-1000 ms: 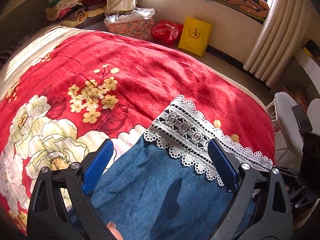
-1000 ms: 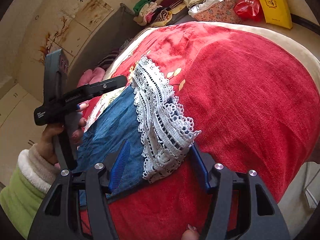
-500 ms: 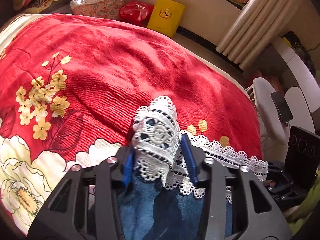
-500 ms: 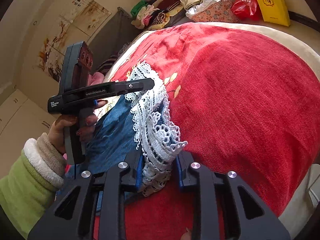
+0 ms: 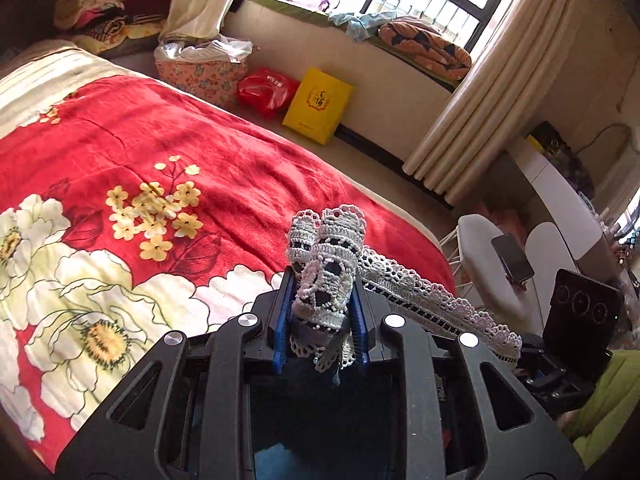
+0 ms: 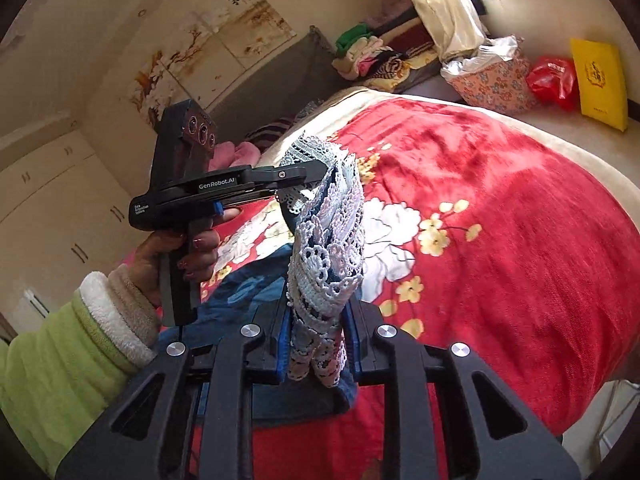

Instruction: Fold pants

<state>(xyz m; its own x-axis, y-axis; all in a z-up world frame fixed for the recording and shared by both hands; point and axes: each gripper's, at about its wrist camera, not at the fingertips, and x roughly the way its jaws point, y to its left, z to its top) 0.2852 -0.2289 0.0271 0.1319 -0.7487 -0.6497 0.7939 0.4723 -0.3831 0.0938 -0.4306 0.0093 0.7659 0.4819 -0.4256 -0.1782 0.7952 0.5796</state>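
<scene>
Both of my grippers have just been closing, and the lace hem that lay flat on the bed a second ago is now bunched between their blue pads and lifted off the blanket. On my left gripper (image 5: 320,316) the fingers (image 5: 280,320) pinch a folded wad of white lace trim (image 5: 328,264), which stands up between them. On my right gripper (image 6: 316,336) the fingers (image 6: 282,340) clamp the other end of the same trim, and it stretches up and away to the left gripper, seen from the side in a hand (image 6: 188,248) with a green sleeve (image 6: 60,368). Below the lace, the blue pants (image 6: 256,280) hang down toward the bed, their lower part on the red flowered blanket (image 5: 120,184). Beyond the bed, a yellow bag (image 5: 318,106) and a red bag (image 5: 266,88) lean against the wall under the window.
</scene>
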